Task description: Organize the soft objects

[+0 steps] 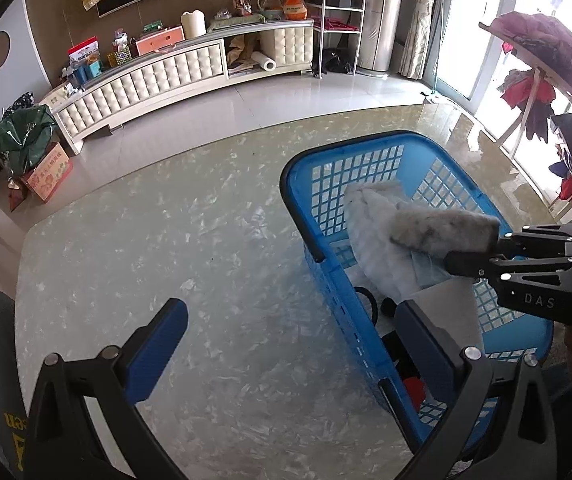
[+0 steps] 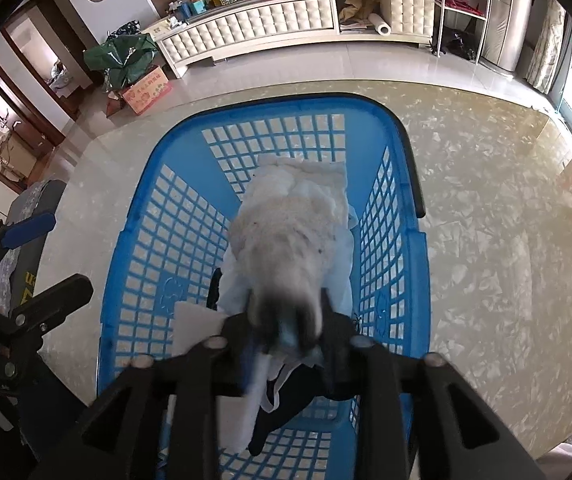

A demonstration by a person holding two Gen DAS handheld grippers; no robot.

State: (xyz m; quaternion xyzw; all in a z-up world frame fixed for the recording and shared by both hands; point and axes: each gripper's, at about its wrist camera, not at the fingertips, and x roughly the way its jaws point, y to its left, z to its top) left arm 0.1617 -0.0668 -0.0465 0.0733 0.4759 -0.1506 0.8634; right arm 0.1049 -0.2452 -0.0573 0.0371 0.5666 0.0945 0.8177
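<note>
- A long cream tufted cabinet [image 1: 173, 76] runs along the brown wall [image 1: 57, 32], its top crowded with boxes.
- Pale glossy floor tiles [image 1: 286, 100] reflect daylight from the glass door [image 1: 486, 40].
- A white wire shelf [image 1: 340, 12] stands beside the curtain [image 1: 422, 20].
- The marbled worktop [image 1: 165, 240] gleams.

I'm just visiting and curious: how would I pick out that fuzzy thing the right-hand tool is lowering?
Find the marbled table, then the blue basket on it. Over the basket, between the tips of the right gripper, is a fuzzy grey-white toy. It alone is furry; beneath it lie smooth white and dark cloths.
</note>
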